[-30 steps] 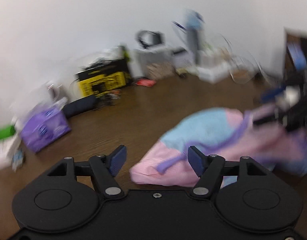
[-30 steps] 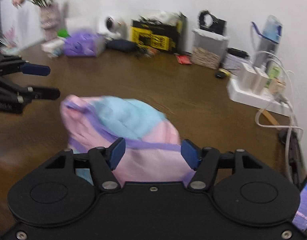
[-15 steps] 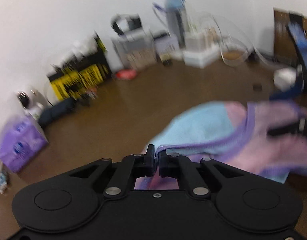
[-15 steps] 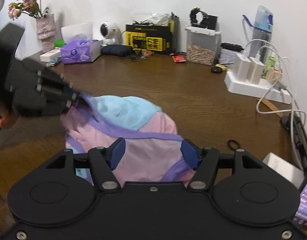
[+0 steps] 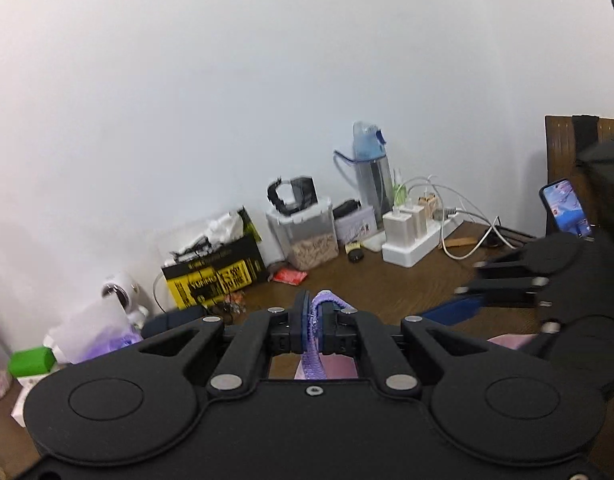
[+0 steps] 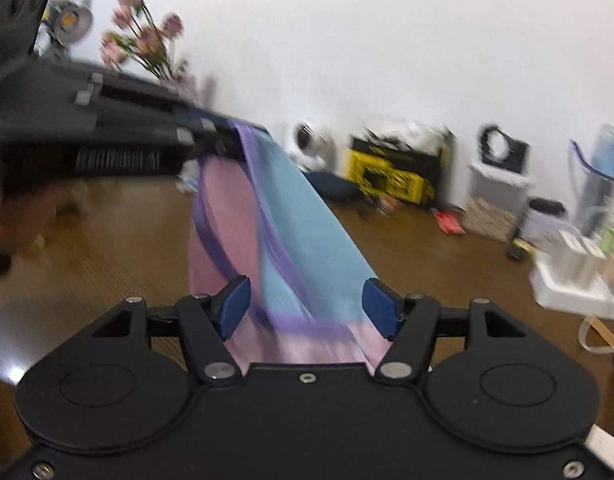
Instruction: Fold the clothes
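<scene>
My left gripper (image 5: 315,320) pinches the purple trim of the shirt (image 6: 291,220) and holds it up over the table (image 6: 107,240). My right gripper (image 6: 307,304) is wide, holding nothing. Next I think it must grab another edge.

Pink-and-blue garment (image 6: 303,216) – purple-trimmed, lifted by one edge, hanging stretched

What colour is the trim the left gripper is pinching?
Purple, on the pink-and-blue garment; clearest in the left wrist view, trim.
</scene>
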`<state>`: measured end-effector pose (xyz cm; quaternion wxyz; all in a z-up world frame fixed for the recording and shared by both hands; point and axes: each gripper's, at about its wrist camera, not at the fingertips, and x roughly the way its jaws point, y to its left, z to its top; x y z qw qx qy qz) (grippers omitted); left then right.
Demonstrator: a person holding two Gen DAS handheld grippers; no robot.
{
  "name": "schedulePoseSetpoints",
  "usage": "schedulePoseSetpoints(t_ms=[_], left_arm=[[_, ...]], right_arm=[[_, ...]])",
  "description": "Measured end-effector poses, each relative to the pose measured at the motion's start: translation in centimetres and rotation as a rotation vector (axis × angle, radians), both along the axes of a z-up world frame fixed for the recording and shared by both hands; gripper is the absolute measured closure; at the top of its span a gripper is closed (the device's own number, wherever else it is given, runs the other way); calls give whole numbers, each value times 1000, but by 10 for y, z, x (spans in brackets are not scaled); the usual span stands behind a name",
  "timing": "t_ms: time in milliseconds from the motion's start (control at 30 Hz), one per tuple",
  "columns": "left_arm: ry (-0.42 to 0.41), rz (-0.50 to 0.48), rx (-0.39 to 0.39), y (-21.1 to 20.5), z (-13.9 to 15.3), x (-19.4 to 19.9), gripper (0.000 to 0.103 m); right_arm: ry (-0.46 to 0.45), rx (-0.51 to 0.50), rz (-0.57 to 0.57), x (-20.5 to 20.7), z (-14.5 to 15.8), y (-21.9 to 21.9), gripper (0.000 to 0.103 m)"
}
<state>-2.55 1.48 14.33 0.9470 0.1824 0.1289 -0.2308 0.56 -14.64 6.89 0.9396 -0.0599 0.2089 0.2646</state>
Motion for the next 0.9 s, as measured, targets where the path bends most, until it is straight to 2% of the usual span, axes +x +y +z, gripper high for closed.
schedulePoseSetpoints(t_ms=[33, 67, 100, 133, 167, 200, 233, 333, 400, 433, 500, 600, 733, 900], left_arm=[[-7, 9, 0, 2, 3, -3, 99], [-14, 19, -1, 4, 6, -6, 99], [-22, 29, -2, 7, 10, -9, 99], [-29, 43, -9, 12, 16, -11, 99], [-35, 43, -10, 14, 20, -13, 99], [-41, 44, -12, 16, 24, -14, 99], [-49, 44, -9, 15, 26, -15, 99], [-133, 44, 10, 11, 54, -22, 99], [-212, 48, -17, 13, 96, -29, 99], [-223, 50, -22, 14, 102, -30, 99], [-299, 66, -59, 21, 144, -39, 99], [-357, 56, -109, 30, 187, -56, 99], [-390, 58, -132, 35, 212, -73, 99], [-367, 64, -150, 43, 216, -78, 99]], right_arm=[[3, -16, -3, 3, 1, 4, 35], [8, -68, -8, 6, -1, 10, 44], [20, -121, -20, 9, -4, 15, 70], [28, -130, -34, 10, -4, 14, 76], [31, -123, -48, 10, -1, 9, 92], [33, -115, -62, 10, 2, 5, 97], [10, -118, -78, 8, 10, 3, 97], [-139, -149, -130, -3, 52, 1, 98], [-294, -161, -163, -19, 93, 0, 98], [-372, -167, -180, -27, 113, 0, 98], [-527, -179, -212, -43, 154, -1, 98], [-673, -184, -222, -68, 202, 0, 98], [-737, -219, -215, -90, 235, 9, 98], [-680, -190, -197, -79, 236, 16, 97]])
